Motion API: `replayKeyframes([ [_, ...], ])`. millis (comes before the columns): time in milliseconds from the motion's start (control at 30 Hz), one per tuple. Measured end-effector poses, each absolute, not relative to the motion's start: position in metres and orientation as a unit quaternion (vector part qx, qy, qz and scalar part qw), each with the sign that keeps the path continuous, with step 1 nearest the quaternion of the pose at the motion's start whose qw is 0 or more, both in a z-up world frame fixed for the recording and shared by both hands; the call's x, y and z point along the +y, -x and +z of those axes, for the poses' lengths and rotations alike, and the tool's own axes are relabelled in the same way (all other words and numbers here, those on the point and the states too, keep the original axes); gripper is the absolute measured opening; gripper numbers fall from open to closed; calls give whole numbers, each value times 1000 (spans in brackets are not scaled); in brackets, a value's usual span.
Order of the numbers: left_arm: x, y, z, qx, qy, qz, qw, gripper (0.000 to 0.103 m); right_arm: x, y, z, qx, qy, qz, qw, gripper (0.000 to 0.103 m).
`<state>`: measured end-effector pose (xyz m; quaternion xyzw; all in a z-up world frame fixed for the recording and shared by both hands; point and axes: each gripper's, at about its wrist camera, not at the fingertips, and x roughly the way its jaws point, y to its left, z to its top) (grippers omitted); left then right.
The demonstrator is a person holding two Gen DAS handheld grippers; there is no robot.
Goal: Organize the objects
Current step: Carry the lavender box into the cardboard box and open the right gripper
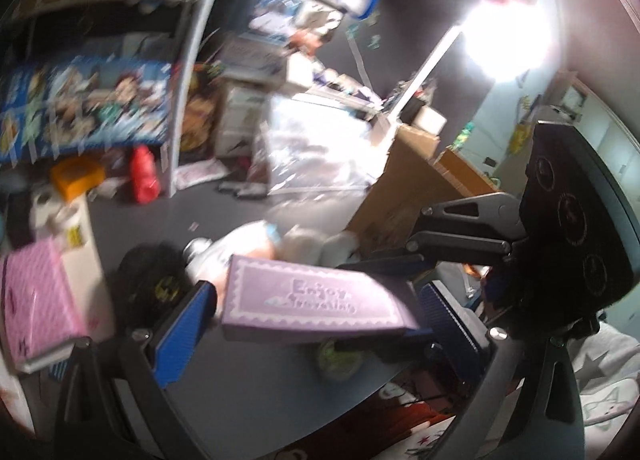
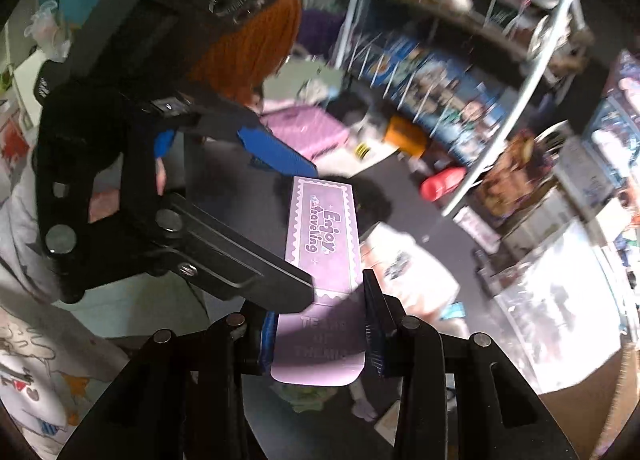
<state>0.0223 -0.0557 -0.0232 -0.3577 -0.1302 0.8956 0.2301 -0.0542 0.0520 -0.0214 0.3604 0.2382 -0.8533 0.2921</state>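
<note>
A flat purple box [image 1: 316, 300] printed "Enjoy traveling" hangs in the air above a grey table [image 1: 224, 392]. My left gripper [image 1: 316, 312] has its blue pads at the box's two long sides. In the right wrist view the same box [image 2: 324, 227] runs away from the camera, and my right gripper [image 2: 324, 336] is shut on its near end flap. The left gripper [image 2: 296, 227] shows there too, one finger over the box's near left edge and one blue pad by its far end. The views are motion-blurred.
A pink quilted case [image 1: 36, 308] lies at the table's left edge. A white pouch [image 2: 404, 260], a black round thing [image 1: 152, 284], a red bottle [image 1: 144, 175] and an orange box [image 1: 76, 175] sit on the table. A white wire shelf [image 2: 500, 107] holds boxes. A cardboard box [image 1: 404, 183] stands right.
</note>
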Motion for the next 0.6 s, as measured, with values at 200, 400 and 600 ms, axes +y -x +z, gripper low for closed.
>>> replayKeyframes([
  [200,-21,2,12,-80,342,908,230,92,76,45,11,230,-328,-881,251,32],
  [400,22,34,40,-47,330,908,255,90,111,37,36,203,-318,-905,199,32],
  [600,73,72,55,-17,338,896,289,90,164,31,51,170,-318,-919,159,32],
])
